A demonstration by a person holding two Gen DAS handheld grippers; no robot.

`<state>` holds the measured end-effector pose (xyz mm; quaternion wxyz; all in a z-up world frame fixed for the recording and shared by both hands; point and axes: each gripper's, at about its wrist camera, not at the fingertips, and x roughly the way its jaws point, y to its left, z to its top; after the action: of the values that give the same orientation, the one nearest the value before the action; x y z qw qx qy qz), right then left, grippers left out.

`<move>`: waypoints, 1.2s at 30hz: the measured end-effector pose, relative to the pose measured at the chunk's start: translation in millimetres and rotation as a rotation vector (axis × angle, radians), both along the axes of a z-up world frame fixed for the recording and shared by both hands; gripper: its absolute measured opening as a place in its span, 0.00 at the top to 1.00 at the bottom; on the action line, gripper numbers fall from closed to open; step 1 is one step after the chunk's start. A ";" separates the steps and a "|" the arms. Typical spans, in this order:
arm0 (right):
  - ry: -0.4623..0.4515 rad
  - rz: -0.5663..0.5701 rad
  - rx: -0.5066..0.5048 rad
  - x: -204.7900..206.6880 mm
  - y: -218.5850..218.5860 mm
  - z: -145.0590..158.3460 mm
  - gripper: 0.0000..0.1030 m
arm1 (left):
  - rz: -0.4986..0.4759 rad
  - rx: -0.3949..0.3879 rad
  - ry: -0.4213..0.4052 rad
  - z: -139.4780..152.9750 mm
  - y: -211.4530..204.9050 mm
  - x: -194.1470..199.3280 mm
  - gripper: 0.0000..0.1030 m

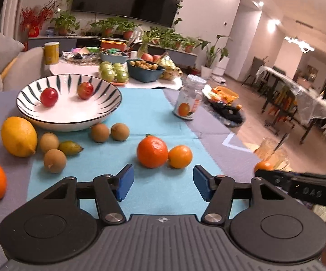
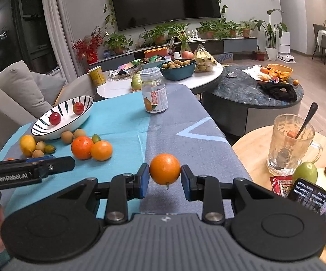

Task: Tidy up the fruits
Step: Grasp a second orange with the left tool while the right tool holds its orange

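The right tool (image 2: 165, 178) pinches a small orange (image 2: 165, 169) between its blue pads, one pad pressed to each side, the fruit held clear above the grey part of the table (image 2: 185, 135) with its stem nub pointing down. The left tool (image 1: 163, 181) is spread wide with nothing between its pads, hanging low over the turquoise cloth (image 1: 144, 117). Just ahead of the left tool lie a mandarin (image 1: 152, 151) and a paler orange fruit (image 1: 180, 156), touching each other. From the right tool these sit ahead and to the left. Farther on that same left-forward line is the striped bowl (image 2: 50, 133), holding two red plums (image 2: 55, 118); a lemon (image 2: 27, 145) and several brown longans (image 2: 67, 137) are scattered near its front rim. A jar with an orange label (image 2: 154, 91) stands ahead of the right tool, slightly left of centre and to the right of the bowl. If the bowl is the goal, which I judge likely, the held orange must travel forward and well to the left, over the loose fruit. The left tool is nearer the bowl, but the right one carries the load. Being round, the orange has no long axis to align.
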<state>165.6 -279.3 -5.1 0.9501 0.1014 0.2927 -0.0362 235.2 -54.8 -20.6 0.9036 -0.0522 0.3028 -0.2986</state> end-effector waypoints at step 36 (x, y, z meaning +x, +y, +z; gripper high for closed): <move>-0.037 0.159 -0.015 5.5 55.0 11.8 0.41 | 0.406 0.262 -0.142 0.2 108.4 -2.5 0.49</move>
<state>171.1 -224.3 6.7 0.9559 0.0715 0.2821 0.0390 232.7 53.5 -20.5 0.9631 0.0268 0.2580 -0.0720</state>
